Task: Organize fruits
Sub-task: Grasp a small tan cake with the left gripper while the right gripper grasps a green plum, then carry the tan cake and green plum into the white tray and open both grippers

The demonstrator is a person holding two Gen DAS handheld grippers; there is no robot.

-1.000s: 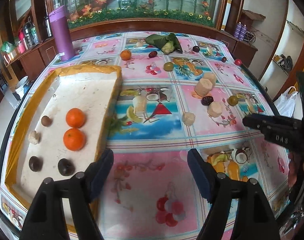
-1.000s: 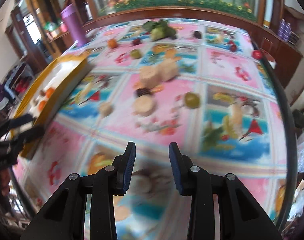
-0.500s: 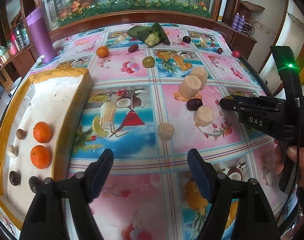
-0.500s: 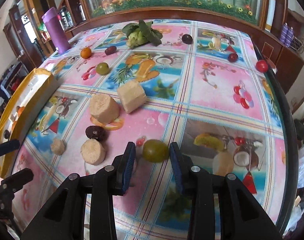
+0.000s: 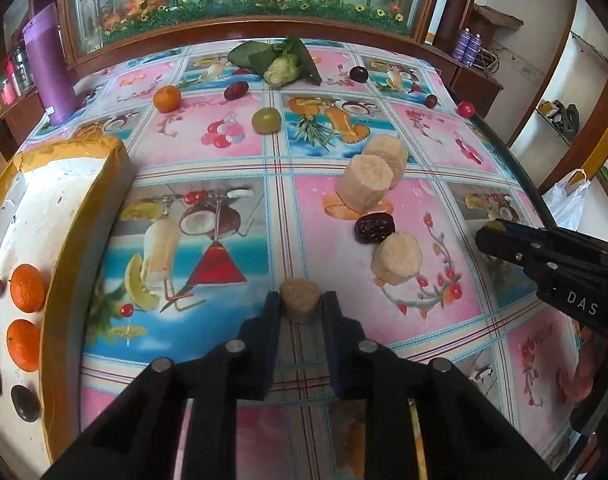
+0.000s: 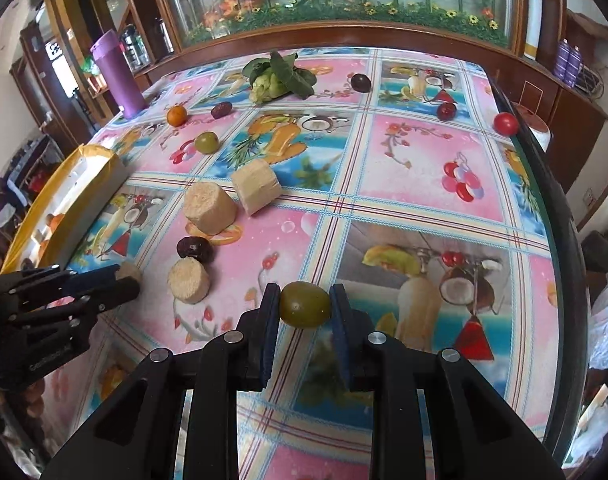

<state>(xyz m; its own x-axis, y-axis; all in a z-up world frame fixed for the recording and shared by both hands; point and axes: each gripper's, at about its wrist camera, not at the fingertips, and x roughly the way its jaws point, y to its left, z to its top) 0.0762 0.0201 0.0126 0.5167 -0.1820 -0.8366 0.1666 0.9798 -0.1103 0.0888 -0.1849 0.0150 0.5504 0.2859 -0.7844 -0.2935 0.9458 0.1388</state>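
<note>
My left gripper (image 5: 301, 300) is shut on a small tan fruit chunk (image 5: 299, 295) on the tablecloth. My right gripper (image 6: 305, 298) is shut on a green plum (image 6: 305, 305). The left gripper also shows at the left of the right wrist view (image 6: 121, 278). The right gripper also shows at the right of the left wrist view (image 5: 490, 236). A yellow-rimmed white tray (image 5: 59, 200) at the left holds two oranges (image 5: 27, 288) and dark fruits (image 5: 23, 402). Larger tan chunks (image 5: 397, 258), a dark date (image 5: 374, 229), another green plum (image 5: 266, 120) and an orange (image 5: 167, 98) lie on the table.
A purple cup (image 5: 47, 68) stands at the back left. A leafy vegetable (image 5: 279, 62) lies at the back centre. Dark and red small fruits (image 5: 466, 109) sit near the far right table edge. A wooden cabinet with glass runs behind the table.
My left gripper moved forward and closed on the small tan chunk. My right gripper advanced and closed on the green plum.
</note>
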